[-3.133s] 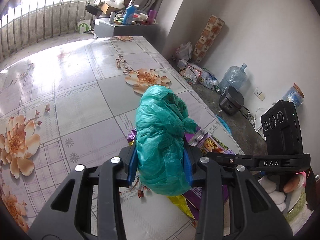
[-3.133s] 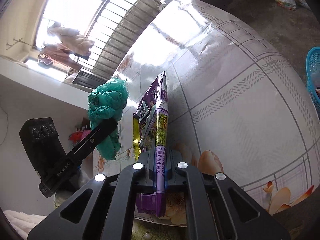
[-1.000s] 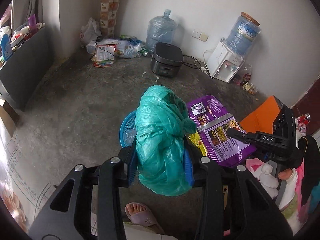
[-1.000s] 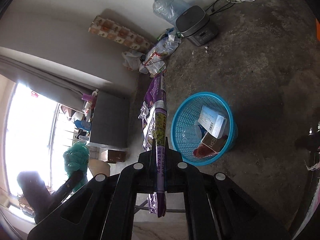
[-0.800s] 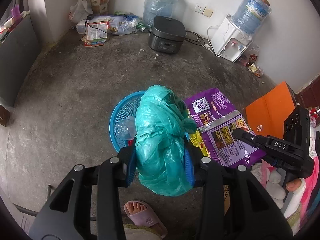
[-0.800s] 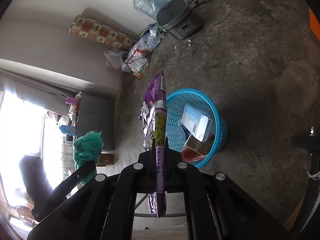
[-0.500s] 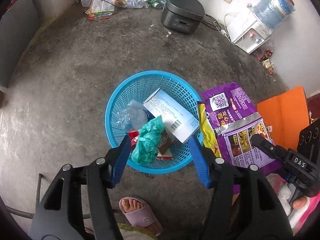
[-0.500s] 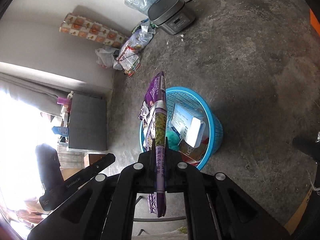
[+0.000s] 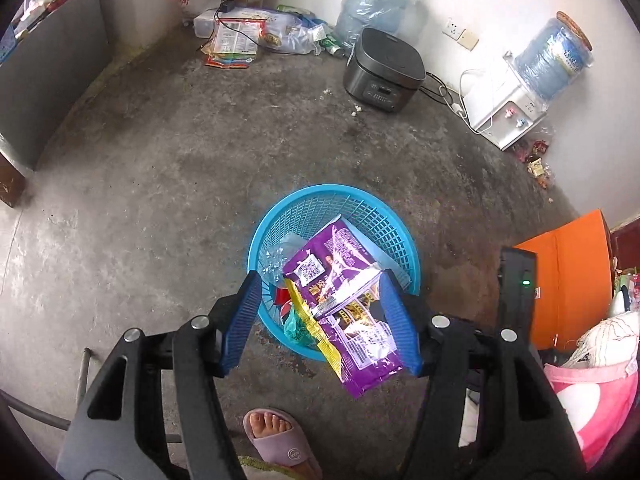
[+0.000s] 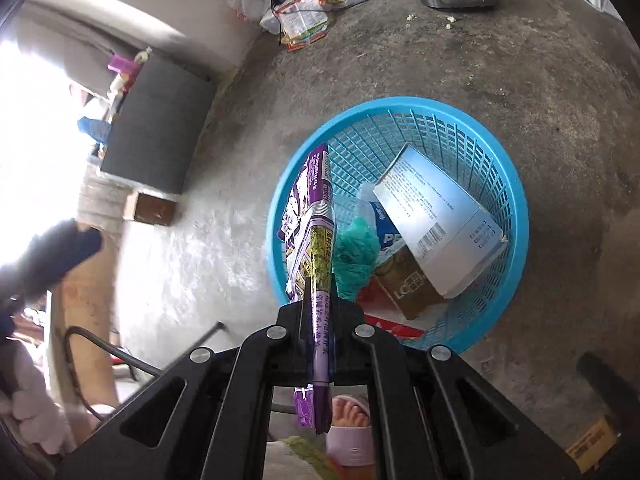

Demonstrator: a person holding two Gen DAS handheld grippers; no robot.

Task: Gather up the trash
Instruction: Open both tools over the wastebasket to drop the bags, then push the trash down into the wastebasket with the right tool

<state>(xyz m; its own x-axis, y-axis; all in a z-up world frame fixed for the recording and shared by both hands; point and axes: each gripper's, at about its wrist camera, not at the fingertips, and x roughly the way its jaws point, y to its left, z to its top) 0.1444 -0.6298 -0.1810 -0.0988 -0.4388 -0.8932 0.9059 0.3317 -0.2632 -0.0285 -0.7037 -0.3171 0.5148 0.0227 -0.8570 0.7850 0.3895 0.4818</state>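
A blue mesh basket (image 9: 332,191) (image 10: 400,103) stands on the concrete floor. In it lie the green plastic bag (image 10: 356,254), a white box (image 10: 436,216) and other trash. My left gripper (image 9: 320,314) hangs open above the basket's near rim, holding nothing. The right gripper (image 10: 320,312) is shut on a bundle of purple snack wrappers (image 10: 318,240) (image 9: 344,320), held edge-on over the basket's left side. In the left wrist view the wrappers hang between my open blue pads (image 9: 246,320) without touching them and hide most of the green bag.
A foot in a pink slipper (image 9: 276,436) stands just short of the basket. A black rice cooker (image 9: 384,76), water bottles, a dispenser (image 9: 512,116) and loose litter line the far wall. An orange box (image 9: 568,280) sits right, a grey cabinet (image 10: 156,124) left.
The left gripper opened and the green bag dropped into the basket. Both grippers sank toward the basket, and the right one swung its purple wrappers over it.
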